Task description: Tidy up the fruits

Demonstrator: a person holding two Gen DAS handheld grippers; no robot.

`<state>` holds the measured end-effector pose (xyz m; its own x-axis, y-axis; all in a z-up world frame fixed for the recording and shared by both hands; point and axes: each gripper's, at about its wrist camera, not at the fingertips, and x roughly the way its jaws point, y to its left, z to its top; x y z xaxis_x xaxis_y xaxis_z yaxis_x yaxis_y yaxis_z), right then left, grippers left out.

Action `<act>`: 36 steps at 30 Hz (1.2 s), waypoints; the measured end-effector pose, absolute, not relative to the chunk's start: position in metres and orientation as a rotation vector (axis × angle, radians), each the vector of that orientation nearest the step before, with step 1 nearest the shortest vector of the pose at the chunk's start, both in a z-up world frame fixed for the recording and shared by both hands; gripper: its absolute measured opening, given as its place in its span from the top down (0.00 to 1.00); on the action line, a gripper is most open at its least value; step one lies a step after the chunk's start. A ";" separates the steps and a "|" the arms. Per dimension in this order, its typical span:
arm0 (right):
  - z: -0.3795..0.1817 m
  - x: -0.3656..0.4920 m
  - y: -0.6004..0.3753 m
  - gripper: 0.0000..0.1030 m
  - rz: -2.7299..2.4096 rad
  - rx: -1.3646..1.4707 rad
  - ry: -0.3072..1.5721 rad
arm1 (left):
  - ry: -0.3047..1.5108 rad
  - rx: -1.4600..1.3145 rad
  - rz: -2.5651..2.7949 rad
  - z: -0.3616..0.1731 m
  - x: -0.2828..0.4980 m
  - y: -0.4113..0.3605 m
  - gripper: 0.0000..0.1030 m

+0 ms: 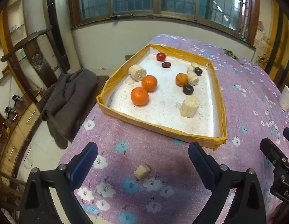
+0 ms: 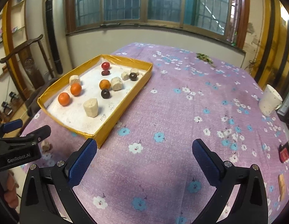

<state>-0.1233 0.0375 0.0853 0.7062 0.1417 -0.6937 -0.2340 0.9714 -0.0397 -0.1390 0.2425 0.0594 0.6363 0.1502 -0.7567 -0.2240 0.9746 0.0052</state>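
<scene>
Presently: tray [image 1: 221, 100], yellow-rimmed, holding three oranges [image 1: 139, 96], pale cylinder pieces and dark fruits. One pale piece [image 1: 142, 171] lies on the cloth just outside the tray, between the wide-spread jaws of the left gripper [image 1: 143, 157]. Right gripper [image 2: 144, 154]: jaws wide, empty, beside the tray's near corner.

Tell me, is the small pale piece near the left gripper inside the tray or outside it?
Outside. The small pale piece lies on the purple cloth, in front of the tray.
</scene>
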 end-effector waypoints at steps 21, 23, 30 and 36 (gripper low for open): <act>0.079 -0.148 0.058 0.00 0.101 -0.076 0.786 | 0.719 -0.081 0.105 0.075 -0.149 0.258 0.01; 0.079 -0.149 0.058 0.00 0.096 -0.076 0.787 | 0.734 -0.077 0.083 0.074 -0.148 0.256 0.01; 0.079 -0.154 0.055 0.00 0.074 -0.070 0.792 | 0.744 -0.057 0.017 0.076 -0.149 0.248 0.01; 0.078 -0.155 0.052 0.00 0.064 -0.061 0.799 | 0.742 -0.056 -0.012 0.079 -0.151 0.244 0.01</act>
